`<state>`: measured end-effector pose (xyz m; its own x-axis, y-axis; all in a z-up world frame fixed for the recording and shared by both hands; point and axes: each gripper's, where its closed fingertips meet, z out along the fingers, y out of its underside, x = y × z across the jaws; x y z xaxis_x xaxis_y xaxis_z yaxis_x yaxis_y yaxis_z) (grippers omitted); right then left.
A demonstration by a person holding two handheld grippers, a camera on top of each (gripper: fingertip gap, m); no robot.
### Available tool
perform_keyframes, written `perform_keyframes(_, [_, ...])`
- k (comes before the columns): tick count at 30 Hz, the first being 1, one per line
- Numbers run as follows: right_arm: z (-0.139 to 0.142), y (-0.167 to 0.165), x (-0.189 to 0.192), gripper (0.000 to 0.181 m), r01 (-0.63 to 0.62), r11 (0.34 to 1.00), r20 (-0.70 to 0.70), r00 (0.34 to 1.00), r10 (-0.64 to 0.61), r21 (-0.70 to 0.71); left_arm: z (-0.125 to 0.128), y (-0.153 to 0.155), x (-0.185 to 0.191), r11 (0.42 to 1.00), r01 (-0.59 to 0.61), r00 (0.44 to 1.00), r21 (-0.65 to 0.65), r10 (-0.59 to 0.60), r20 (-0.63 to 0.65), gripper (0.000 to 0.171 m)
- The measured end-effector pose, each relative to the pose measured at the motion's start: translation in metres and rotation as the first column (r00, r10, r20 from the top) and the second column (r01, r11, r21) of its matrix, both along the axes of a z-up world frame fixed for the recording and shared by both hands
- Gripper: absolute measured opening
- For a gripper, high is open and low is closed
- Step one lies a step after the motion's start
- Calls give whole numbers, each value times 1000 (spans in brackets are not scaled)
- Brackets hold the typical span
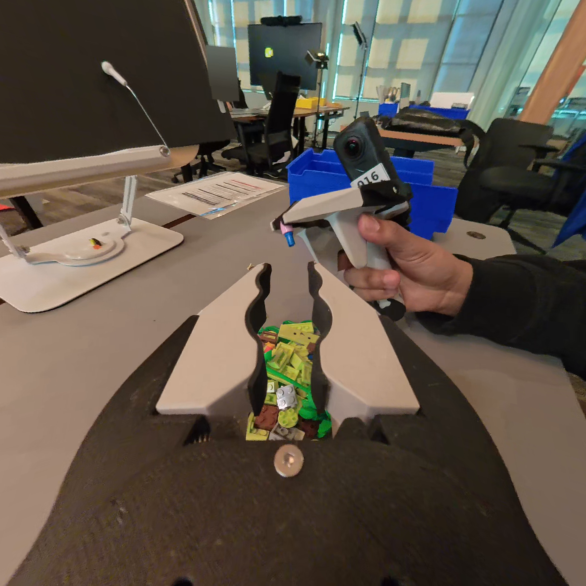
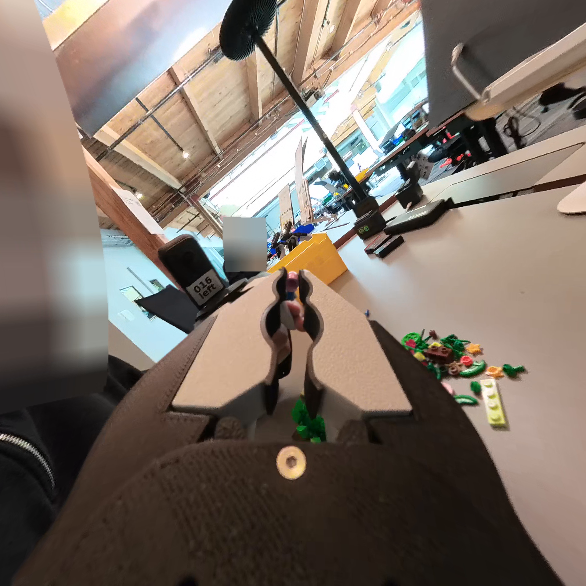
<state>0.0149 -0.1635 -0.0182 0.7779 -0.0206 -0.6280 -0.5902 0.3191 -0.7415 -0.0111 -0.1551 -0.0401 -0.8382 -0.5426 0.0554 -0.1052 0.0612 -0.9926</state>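
Note:
My left gripper (image 1: 288, 269) is open and empty, and hovers over a pile of small toy bricks (image 1: 290, 364) in lime, green, brown and grey on the grey table (image 1: 95, 348). My right gripper (image 1: 279, 223), held by a hand (image 1: 412, 263), is up to the right of it. It is shut on a small pink and blue piece (image 1: 288, 234). In the right wrist view the right gripper (image 2: 293, 279) pinches that piece (image 2: 292, 281) at its fingertips. Loose green, brown and orange bits (image 2: 444, 358) and a lime plate (image 2: 493, 402) lie to the right.
A white stand base (image 1: 79, 253) and a dark screen (image 1: 95, 79) stand at the left. Blue bins (image 1: 421, 196) and a laminated sheet (image 1: 218, 190) are at the table's far side. A yellow bin (image 2: 310, 257) and black boxes (image 2: 412, 215) sit farther along the table. Only a small space, under 4 cm, lies between the two pairs of fingers. The lime plate (image 2: 493, 402) is about 15 cm from both grippers' fingertips.

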Motion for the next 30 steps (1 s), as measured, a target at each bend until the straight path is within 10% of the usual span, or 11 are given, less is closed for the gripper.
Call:
perform_keyframes(18, [-8, 26, -27, 3, -30, 978, 181, 981, 68, -204, -6, -8, -10, 997, 71, 976, -10, -72, -204, 2])
perform_keyframes(21, [11, 19, -33, 3, -93, 989, 177, 978, 113, -118, 19, -16, -28, 908, 185, 824, -376, -352, -444, 4])
perform_keyframes(24, [27, 21, -40, 3, -109, 992, 201, 972, 119, -56, 38, -14, -42, 626, 183, 511, -758, -719, -470, 4])
perform_keyframes(30, [36, 19, -43, 3, -190, 978, 88, 979, 182, 87, 41, -15, -42, 705, 226, 622, -672, -636, -457, 4])
